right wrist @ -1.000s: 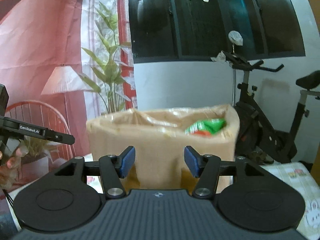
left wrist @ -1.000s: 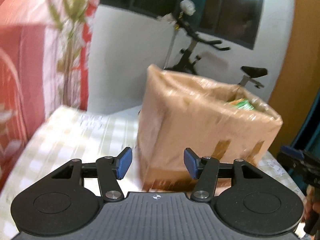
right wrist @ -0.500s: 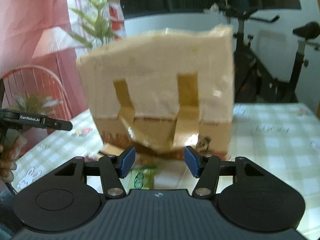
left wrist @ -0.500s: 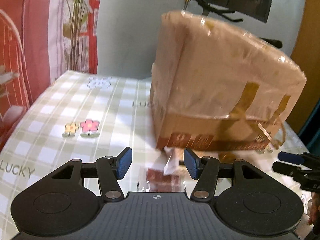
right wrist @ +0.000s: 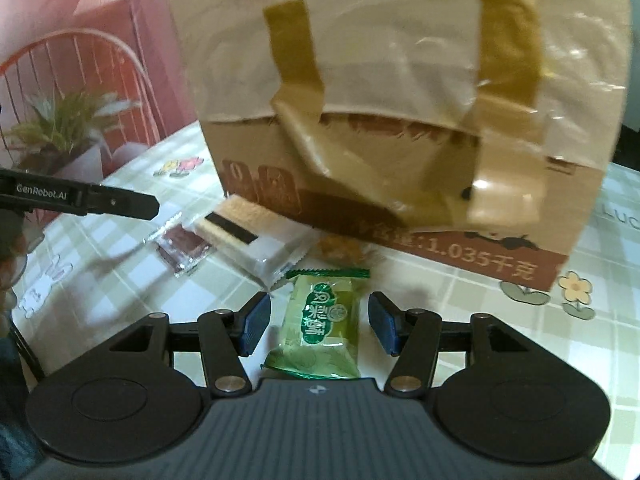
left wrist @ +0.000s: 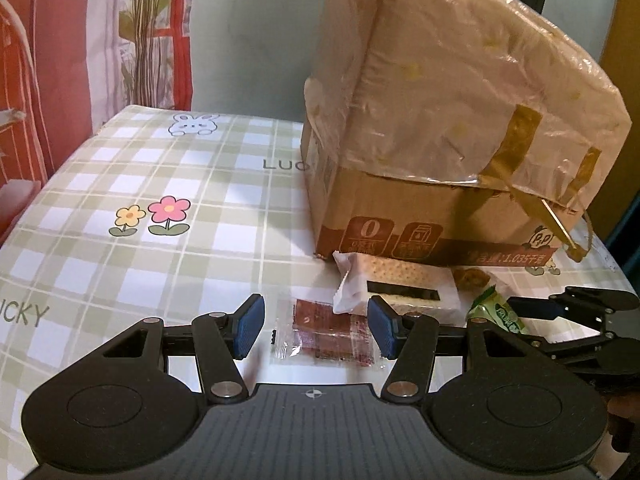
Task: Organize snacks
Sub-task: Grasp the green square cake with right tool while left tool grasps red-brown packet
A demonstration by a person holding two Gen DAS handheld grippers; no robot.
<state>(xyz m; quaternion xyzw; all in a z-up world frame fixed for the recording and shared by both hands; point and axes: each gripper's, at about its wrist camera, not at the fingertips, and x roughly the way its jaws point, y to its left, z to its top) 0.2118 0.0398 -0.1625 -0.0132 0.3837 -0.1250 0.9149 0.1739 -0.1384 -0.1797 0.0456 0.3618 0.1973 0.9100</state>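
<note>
My right gripper (right wrist: 316, 328) hangs with jaws apart around the green snack packet (right wrist: 320, 330) at lower centre, seemingly untouched, my left gripper (left wrist: 316, 328) likewise open over the red-brown packet (left wrist: 328, 334), the white wafer pack (left wrist: 394, 286) and cardboard box (left wrist: 440, 120) beyond on the checked worktop (left wrist: 160, 184).

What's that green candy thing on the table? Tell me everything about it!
The green snack packet is a small shiny plastic wrapper with zigzag-cut ends and a round label with white writing. It looks sealed and puffy and lies flat on the checked tablecloth, in front of the big cardboard box. It sits between the open jaws of the right gripper, whose pads are not touching it.
</note>
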